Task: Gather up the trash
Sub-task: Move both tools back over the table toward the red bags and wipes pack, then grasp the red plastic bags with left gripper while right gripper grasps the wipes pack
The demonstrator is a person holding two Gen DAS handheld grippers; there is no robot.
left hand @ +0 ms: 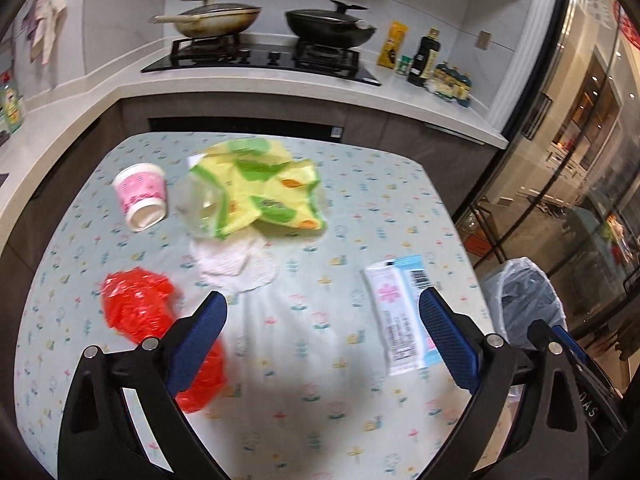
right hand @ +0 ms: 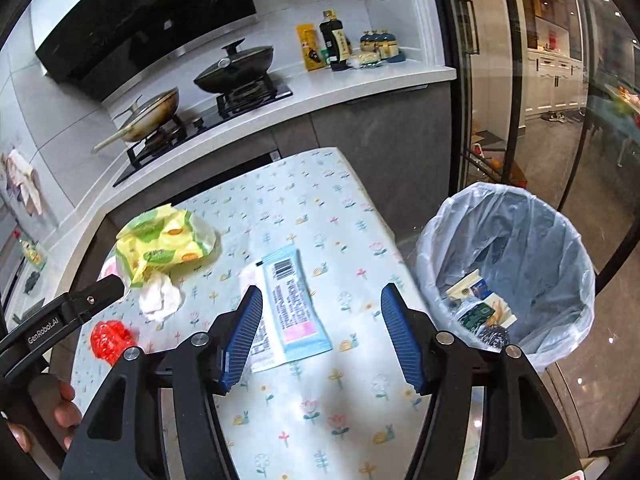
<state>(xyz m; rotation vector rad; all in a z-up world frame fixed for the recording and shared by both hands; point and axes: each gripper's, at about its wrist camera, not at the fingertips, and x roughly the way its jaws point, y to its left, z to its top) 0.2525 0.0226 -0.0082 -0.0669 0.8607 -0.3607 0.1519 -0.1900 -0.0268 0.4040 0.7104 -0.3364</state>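
Left tongs, right tongs spread, empty; flat glossy wrapper beneath.

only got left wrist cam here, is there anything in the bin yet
Observer: Yes. The right wrist view looks down into the lined bin; a few wrappers and a metal scourer lie at the bottom.
Operator: are the right tongs holding something
Observer: No. The right tongs are open with nothing gripped; the blue packet lies flat on the table below them.
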